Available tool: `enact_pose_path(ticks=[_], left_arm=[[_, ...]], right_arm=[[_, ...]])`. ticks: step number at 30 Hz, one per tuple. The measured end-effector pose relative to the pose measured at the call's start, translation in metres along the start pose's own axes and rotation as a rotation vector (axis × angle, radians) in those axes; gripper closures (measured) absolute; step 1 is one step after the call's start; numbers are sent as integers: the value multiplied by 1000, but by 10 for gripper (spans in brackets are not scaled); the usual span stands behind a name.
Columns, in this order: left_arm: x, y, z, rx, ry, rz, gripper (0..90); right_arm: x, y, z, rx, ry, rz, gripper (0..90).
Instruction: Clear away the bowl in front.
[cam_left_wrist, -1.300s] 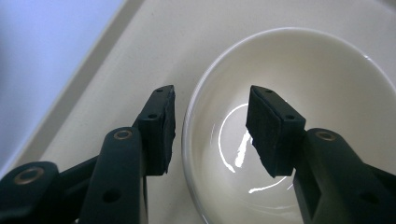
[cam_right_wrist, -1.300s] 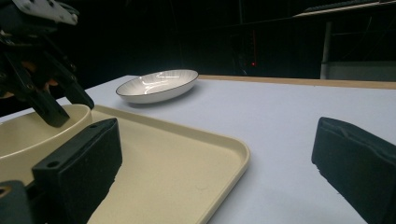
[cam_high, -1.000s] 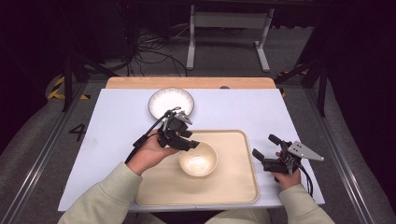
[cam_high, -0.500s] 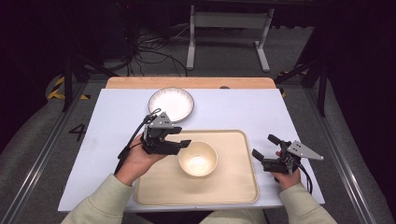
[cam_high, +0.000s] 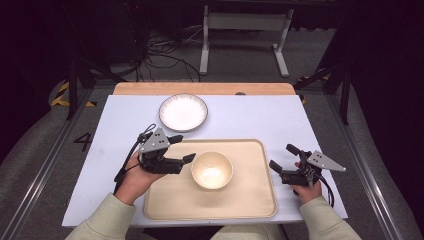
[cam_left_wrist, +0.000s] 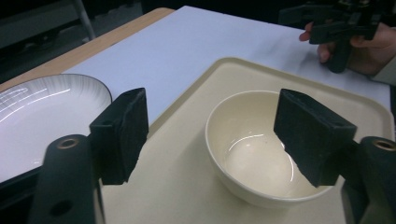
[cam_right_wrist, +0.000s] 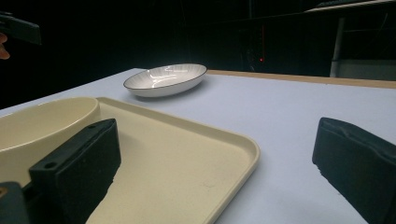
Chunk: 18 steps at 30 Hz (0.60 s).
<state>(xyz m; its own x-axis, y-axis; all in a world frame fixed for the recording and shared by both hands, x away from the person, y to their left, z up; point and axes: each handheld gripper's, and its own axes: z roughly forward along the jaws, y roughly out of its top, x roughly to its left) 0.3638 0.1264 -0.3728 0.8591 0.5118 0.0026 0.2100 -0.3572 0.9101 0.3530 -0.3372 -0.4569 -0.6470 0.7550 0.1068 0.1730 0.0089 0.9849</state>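
Cream bowl (cam_high: 212, 170) just ahead of left tool (cam_high: 184, 150), jaws apart and lately widening, nothing between. Likely stiff, glazed, slick, breakable; pinch the near rim.

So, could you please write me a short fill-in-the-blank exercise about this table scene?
1. The cream bowl stands on the ____.
2. The left gripper has jaws that are ____, with nothing between them.
3. The white plate with the dark rim lies ____ the tray.
4. The right gripper is beside the tray's ____ edge.

Missing words: tray; open; outside; right
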Motion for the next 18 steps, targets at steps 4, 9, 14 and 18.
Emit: enact_pose_path(ticks=[4,9,14,18], left_arm=[[6,-6,-6,-61,-31,-28,202],[16,-19,-14,-144,-63,-79,147],[20,-29,-19,-163,-67,-105,109],[21,-35,-24,-185,-66,-118,102]], right_arm=[[0,0,0,-2,-3,3,15],[0,0,-1,-11,-1,5,15],[0,0,-2,-17,0,2,14],[0,0,-3,-17,-2,2,15]])
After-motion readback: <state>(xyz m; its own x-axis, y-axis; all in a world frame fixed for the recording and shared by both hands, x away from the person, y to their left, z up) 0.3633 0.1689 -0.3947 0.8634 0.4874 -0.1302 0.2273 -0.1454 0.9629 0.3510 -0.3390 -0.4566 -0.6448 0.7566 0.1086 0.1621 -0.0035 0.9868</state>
